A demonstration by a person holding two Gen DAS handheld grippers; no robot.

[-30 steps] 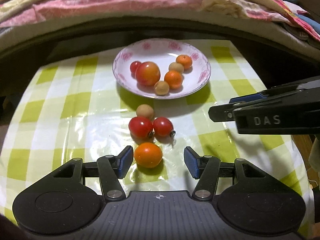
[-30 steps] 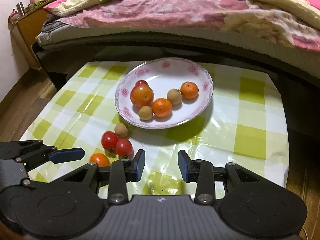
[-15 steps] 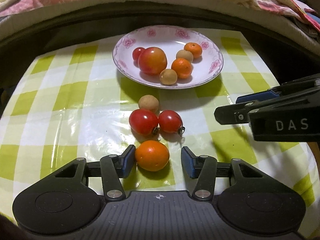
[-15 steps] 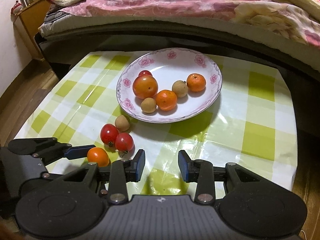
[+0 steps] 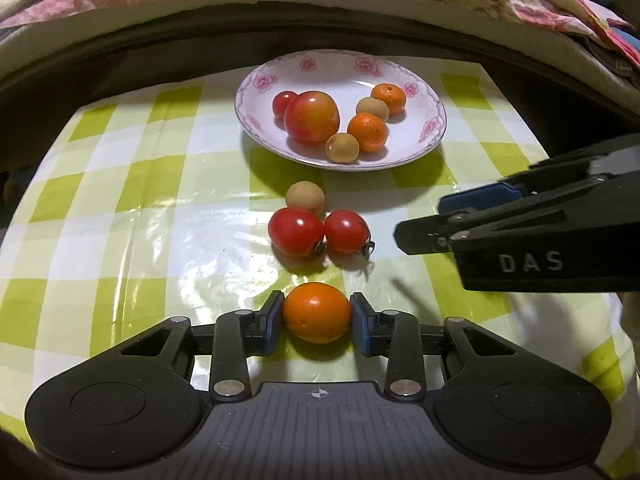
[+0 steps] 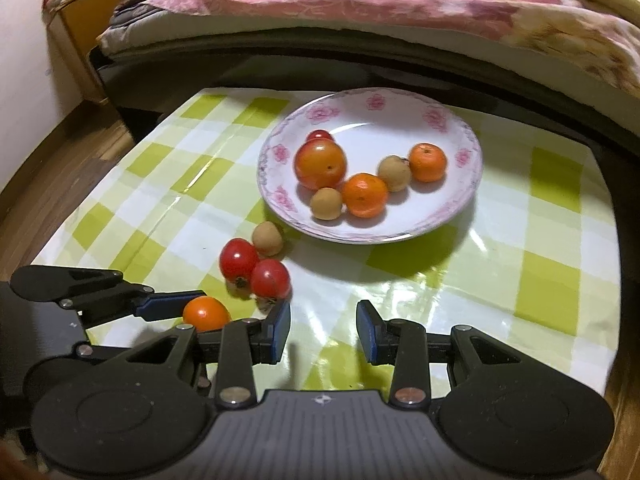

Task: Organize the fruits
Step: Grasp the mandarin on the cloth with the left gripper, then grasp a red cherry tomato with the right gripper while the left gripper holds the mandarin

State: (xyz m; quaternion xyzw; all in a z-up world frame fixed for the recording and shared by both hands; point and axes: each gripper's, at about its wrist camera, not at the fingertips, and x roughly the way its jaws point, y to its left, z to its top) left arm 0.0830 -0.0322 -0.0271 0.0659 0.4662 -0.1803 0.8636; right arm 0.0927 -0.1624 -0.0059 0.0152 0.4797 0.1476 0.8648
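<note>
now left gripper [image 5: 317, 322] jaws closing on orange tomato [image 5: 317, 312].

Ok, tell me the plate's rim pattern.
Pink flowers on the white plate, clearest in the right wrist view.

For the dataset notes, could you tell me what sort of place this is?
Most likely a bedroom at home: a bed with floral quilts, a low table under a checked cloth, and a wooden bedside cabinet.

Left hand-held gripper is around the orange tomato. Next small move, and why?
Probably finish the squeeze, then lift straight up. The left hand-held gripper is closing with its pads at both sides of the orange tomato, which sits on the tablecloth; the plate lies ahead past two red tomatoes.
</note>
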